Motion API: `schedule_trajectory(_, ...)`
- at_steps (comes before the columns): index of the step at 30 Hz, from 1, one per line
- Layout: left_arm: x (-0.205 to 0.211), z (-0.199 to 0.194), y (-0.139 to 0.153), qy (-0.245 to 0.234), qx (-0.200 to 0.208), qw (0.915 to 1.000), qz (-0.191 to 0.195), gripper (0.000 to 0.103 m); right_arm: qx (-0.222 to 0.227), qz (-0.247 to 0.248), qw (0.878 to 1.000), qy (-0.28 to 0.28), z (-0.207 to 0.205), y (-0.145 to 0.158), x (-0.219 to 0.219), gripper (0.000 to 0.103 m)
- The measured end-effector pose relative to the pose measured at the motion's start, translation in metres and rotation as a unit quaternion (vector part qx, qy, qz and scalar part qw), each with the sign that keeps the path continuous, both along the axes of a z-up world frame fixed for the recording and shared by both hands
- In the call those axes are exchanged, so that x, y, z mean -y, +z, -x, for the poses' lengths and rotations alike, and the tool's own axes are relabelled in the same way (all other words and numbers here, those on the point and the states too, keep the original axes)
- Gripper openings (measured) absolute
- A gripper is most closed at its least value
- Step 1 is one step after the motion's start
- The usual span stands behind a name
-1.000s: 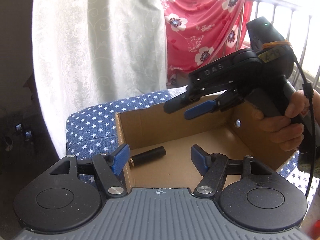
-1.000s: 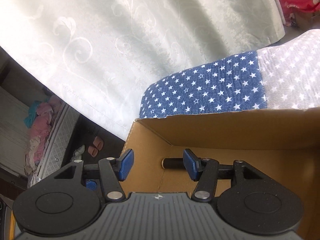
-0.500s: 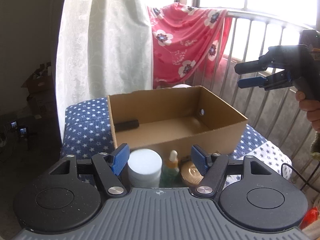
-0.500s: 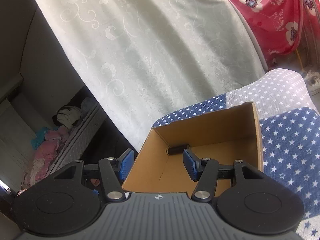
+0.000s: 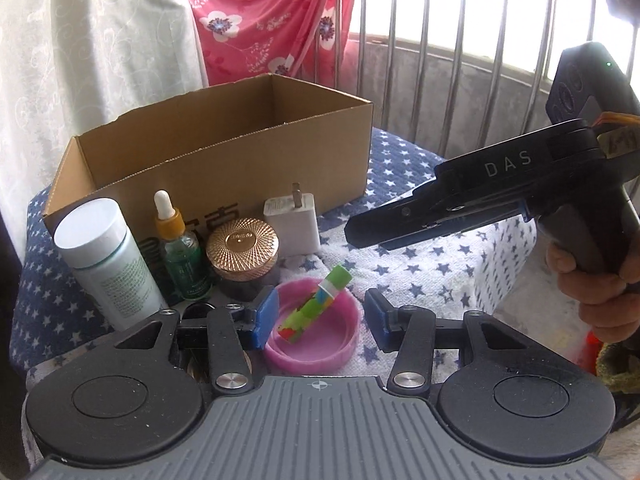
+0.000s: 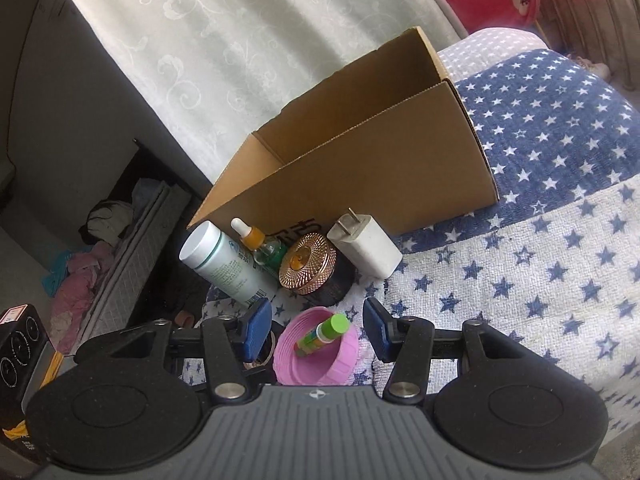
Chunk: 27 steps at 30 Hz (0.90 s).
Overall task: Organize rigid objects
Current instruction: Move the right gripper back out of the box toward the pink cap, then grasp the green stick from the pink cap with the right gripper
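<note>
The left gripper [image 5: 317, 315] hovers spread, empty, its fingers flanking the pink bowl [image 5: 320, 350] holding a green tube [image 5: 320, 303]. The right gripper [image 6: 318, 326] is likewise spread above the same bowl [image 6: 312, 366]. The cardboard box [image 5: 224, 160] stands behind the row of bottles, on the star-patterned cloth [image 5: 432, 272].

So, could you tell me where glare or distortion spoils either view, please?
Left wrist view: the window behind the bars is blown out white, and the fisheye bends those bars; the box stays sharp. Right wrist view: even light, no glare, dark corners.
</note>
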<state>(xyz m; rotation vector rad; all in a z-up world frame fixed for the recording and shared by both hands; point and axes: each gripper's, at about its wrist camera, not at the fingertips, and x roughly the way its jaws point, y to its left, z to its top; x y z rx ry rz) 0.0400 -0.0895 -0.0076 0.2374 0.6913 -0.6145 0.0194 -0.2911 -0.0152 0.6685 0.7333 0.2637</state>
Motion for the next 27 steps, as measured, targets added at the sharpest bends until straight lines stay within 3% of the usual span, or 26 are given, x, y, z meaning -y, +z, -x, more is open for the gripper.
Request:
schedule_trajectory(5, 0.009, -0.010, -0.014, 0.004, -0.019, 0.9996, -0.021, 0.035, -0.029, -0.030, 0.999, 0.005, -0.004, -0.030, -0.005, 0.047)
schedule_trajectory(11, 0.011, -0.015, -0.022, -0.001, -0.036, 0.9989, -0.030, 0.030, -0.033, -0.037, 0.999, 0.007, -0.007, -0.039, -0.010, 0.036)
schedule_trajectory(15, 0.012, -0.017, -0.025, 0.001, -0.035, 0.9988, -0.035, 0.029, -0.036, -0.038, 0.999, 0.006, -0.011, -0.042, -0.011, 0.026)
schedule_trajectory(20, 0.011, -0.017, -0.025, 0.003, -0.033, 0.9989, -0.034, 0.028, -0.029, -0.027, 0.999, 0.002, -0.011, -0.040, -0.013, 0.024)
schedule_trajectory(27, 0.008, -0.008, -0.019, 0.006, -0.017, 0.9994, -0.029, 0.015, 0.001, 0.004, 1.000, 0.006, -0.001, -0.024, -0.024, 0.023)
